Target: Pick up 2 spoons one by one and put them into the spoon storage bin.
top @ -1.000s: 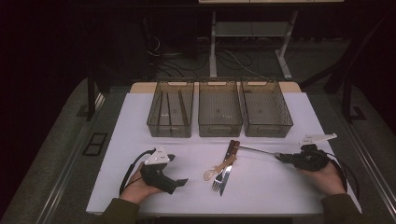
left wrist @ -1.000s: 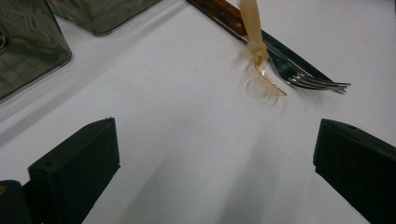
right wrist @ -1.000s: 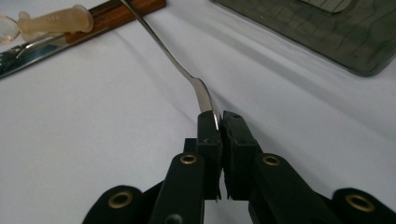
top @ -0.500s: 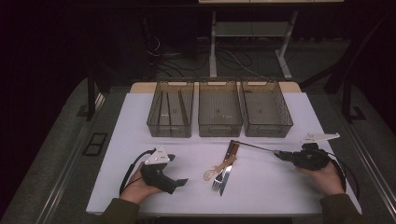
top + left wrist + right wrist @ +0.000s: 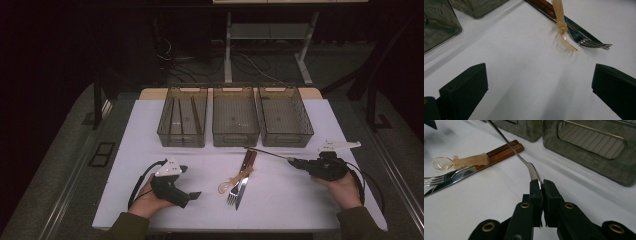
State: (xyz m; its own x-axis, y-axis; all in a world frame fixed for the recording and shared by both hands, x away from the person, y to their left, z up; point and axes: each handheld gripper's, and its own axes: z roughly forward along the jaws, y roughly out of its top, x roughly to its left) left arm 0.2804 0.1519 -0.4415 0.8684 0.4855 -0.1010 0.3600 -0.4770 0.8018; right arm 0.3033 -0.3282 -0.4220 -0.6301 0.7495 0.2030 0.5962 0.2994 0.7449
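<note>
My right gripper (image 5: 293, 161) (image 5: 541, 185) is shut on the flat end of a slim metal utensil (image 5: 265, 152) (image 5: 509, 143), which slants up and left toward the bins. Mid-table lie a fork (image 5: 232, 195) (image 5: 594, 43) and a knife (image 5: 242, 186) (image 5: 451, 178), both with wooden handles (image 5: 504, 151). An amber plastic spoon (image 5: 235, 180) (image 5: 560, 22) (image 5: 469, 160) rests across them. My left gripper (image 5: 189, 181) (image 5: 539, 82) lies on the white table at the front left, open, with nothing between its jaws and the cutlery a short way ahead of it.
Three smoky clear bins stand in a row at the back: the left bin (image 5: 181, 137) holds a few long thin sticks, the middle bin (image 5: 235, 139) and right bin (image 5: 287, 139) look empty. Past the white table top (image 5: 145, 150) lie dark floor and cables.
My right gripper has shifted slightly left and away with the metal utensil, whose far tip now reaches nearer the bins. The left gripper has stayed put.
</note>
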